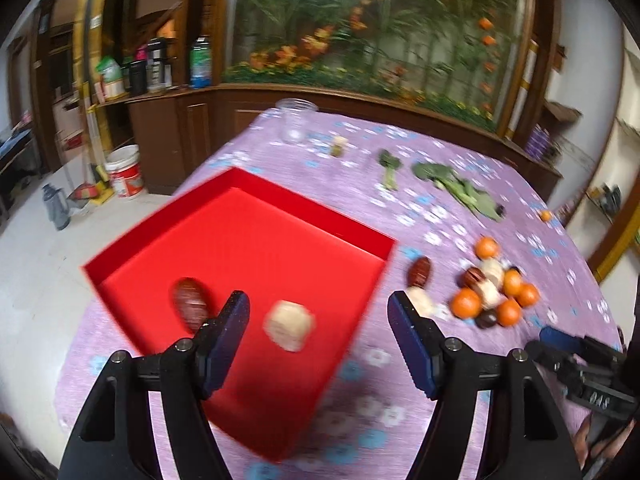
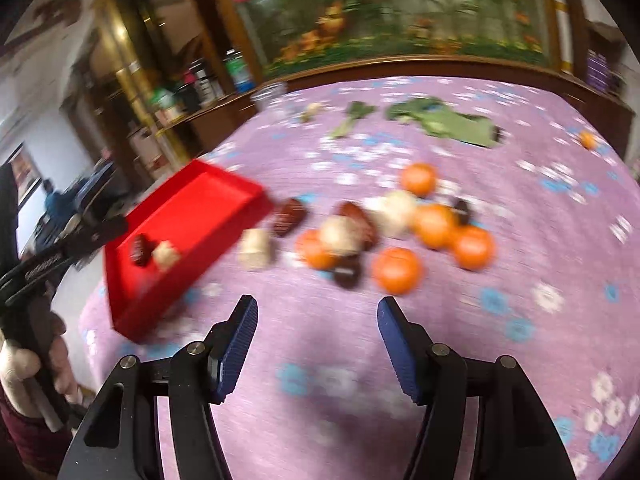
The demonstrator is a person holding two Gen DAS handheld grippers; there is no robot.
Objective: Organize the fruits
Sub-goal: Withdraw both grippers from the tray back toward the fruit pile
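Note:
A red tray (image 1: 208, 216) sits on the purple flowered tablecloth; it also shows in the right wrist view (image 2: 224, 188). Inside lie a brown fruit (image 1: 191, 303) and a cream fruit (image 1: 290, 325). My left gripper (image 1: 318, 306) is open and empty above the tray's near right part. A pile of oranges (image 2: 397, 270), cream fruits (image 2: 340, 235) and dark brown fruits (image 2: 347, 273) lies right of the tray. A brown fruit (image 2: 289, 216) and a cream fruit (image 2: 256, 249) lie beside the tray. My right gripper (image 2: 318, 310) is open and empty, just in front of the pile.
Leafy greens (image 2: 452, 122), a small stalk (image 2: 350, 118) and a clear jar (image 1: 297, 120) lie at the table's far side. A lone orange (image 2: 588, 139) sits at the far right. Wooden cabinets stand behind; a white bucket (image 1: 125, 171) stands on the floor at left.

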